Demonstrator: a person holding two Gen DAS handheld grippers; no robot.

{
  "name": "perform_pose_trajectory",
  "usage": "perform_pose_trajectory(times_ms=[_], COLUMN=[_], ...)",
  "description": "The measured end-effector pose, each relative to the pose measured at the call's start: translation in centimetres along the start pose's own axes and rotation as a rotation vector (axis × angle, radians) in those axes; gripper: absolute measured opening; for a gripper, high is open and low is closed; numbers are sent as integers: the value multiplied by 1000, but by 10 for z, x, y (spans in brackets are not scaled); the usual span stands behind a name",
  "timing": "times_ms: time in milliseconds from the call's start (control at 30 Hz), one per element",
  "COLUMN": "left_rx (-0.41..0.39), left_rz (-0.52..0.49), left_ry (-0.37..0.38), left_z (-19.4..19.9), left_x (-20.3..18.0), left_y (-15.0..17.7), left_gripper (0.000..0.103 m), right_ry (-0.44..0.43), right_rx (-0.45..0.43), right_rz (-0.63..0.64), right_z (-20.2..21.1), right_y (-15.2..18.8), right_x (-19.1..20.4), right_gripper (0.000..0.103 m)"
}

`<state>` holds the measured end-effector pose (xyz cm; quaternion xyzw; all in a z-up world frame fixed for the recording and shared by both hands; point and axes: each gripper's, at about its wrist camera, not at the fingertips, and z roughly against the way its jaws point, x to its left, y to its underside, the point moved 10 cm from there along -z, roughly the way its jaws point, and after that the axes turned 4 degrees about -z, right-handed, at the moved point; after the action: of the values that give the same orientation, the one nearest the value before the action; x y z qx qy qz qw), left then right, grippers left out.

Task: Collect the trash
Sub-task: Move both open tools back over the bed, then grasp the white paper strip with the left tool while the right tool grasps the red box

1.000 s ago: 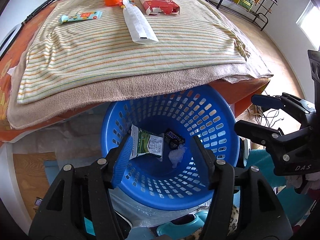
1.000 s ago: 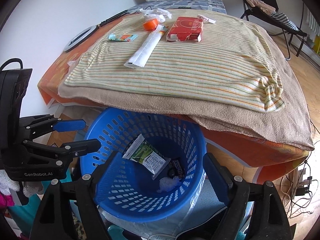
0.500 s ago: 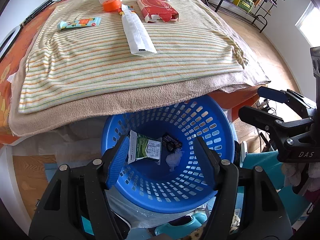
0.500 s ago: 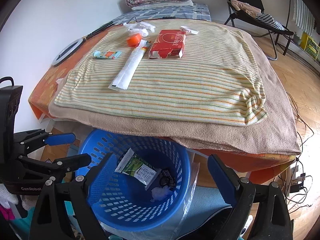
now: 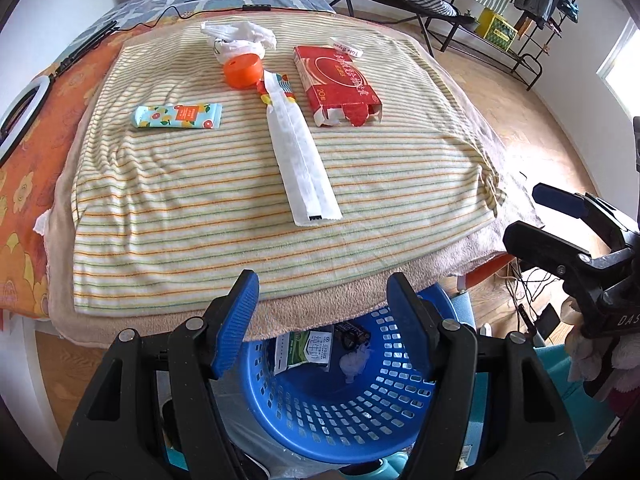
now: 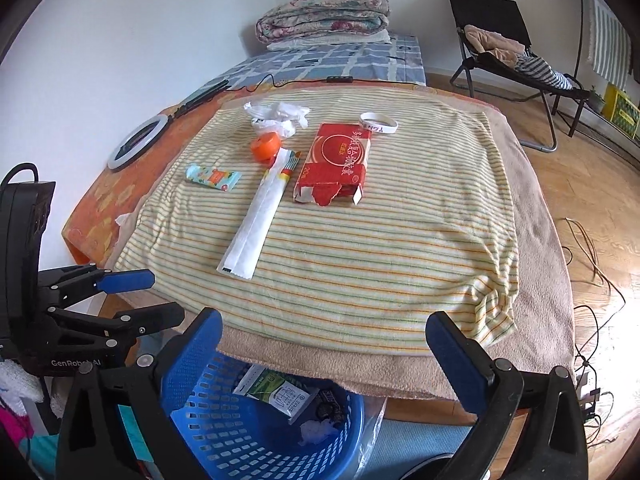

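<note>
Both grippers, left (image 5: 322,308) and right (image 6: 324,344), gape empty over the bed's edge. Ahead, a long wrapper (image 5: 300,148), red box (image 5: 338,84) and tube (image 5: 178,116) lie on the striped blanket (image 5: 180,220); the basket (image 5: 340,420) below holds a carton (image 5: 304,352), perhaps milk.

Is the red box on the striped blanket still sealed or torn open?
Torn open. The red box lies flat on the striped blanket, and its near end is ragged, with ripped flaps sticking out.

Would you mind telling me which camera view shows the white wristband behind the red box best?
The right wrist view: the white wristband lies there as a full open loop beyond the red box. In the left wrist view the white wristband appears only as a thin, foreshortened strip.
</note>
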<state>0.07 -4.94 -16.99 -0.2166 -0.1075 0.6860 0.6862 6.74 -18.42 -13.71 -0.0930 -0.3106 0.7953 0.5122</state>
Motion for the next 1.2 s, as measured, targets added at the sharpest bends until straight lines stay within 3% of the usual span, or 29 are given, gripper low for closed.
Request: perform_pose_trajectory(times_ms=[333, 567, 733, 900, 1100, 1200], left_rx=[16, 54, 77, 67, 47, 39], left_rz=[33, 93, 119, 139, 145, 166], left_ry=[1, 18, 20, 34, 19, 47], left_z=[-39, -79, -101, -108, -112, -112], left_x=[17, 33, 43, 49, 55, 59], left_y=[-62, -81, -91, -102, -109, -110], left_gripper=[68, 62, 53, 52, 31, 27], right_ry=[-29, -29, -32, -4, 37, 32], right_rx=[7, 52, 94, 113, 146, 162], right_rz=[-65, -97, -150, -140, -136, -143], right_z=[-41, -97, -136, -164, -196, -208], right_y=[-85, -123, -137, -150, -155, -154], right_x=[-20, -22, -25, -19, -17, -14], right_gripper=[103, 103, 103, 103, 103, 103])
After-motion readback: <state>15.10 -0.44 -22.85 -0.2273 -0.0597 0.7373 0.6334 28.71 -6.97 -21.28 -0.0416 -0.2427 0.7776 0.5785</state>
